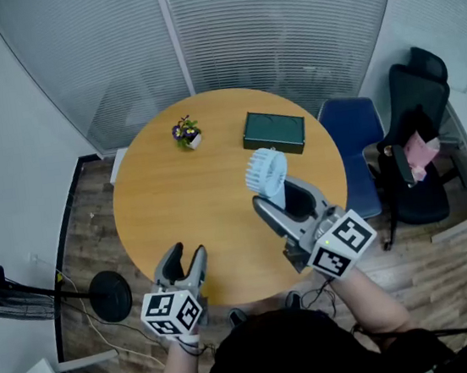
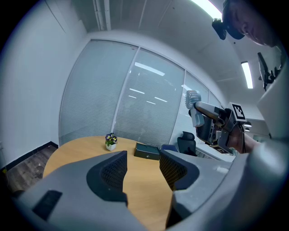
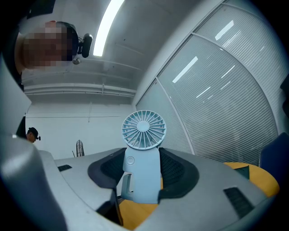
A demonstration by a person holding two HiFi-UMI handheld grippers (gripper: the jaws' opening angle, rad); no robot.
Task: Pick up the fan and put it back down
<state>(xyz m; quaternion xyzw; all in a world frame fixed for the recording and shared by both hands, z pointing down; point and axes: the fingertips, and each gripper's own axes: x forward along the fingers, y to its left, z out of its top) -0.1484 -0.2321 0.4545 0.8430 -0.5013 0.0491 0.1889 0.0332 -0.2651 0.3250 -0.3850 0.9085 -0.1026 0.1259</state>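
We hold the pale blue fan [image 1: 267, 172] upright in our right gripper [image 1: 281, 194], jaws clamped on its handle. It sits clear above the round wooden table [image 1: 175, 197], right of centre in the head view. Our left gripper [image 1: 185, 261], lower left, has its jaws apart.

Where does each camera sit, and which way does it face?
Head view: on the person's head, looking steeply down at the round wooden table; both forearms, left gripper and right gripper show.
Left gripper view: on the left gripper, facing across the table towards the blinds; its open, empty jaws show.
Right gripper view: on the right gripper, tilted up towards the ceiling; its jaws grip the pale blue handheld fan.
Shared: head and left gripper views both show the dark green box and small flower pot.
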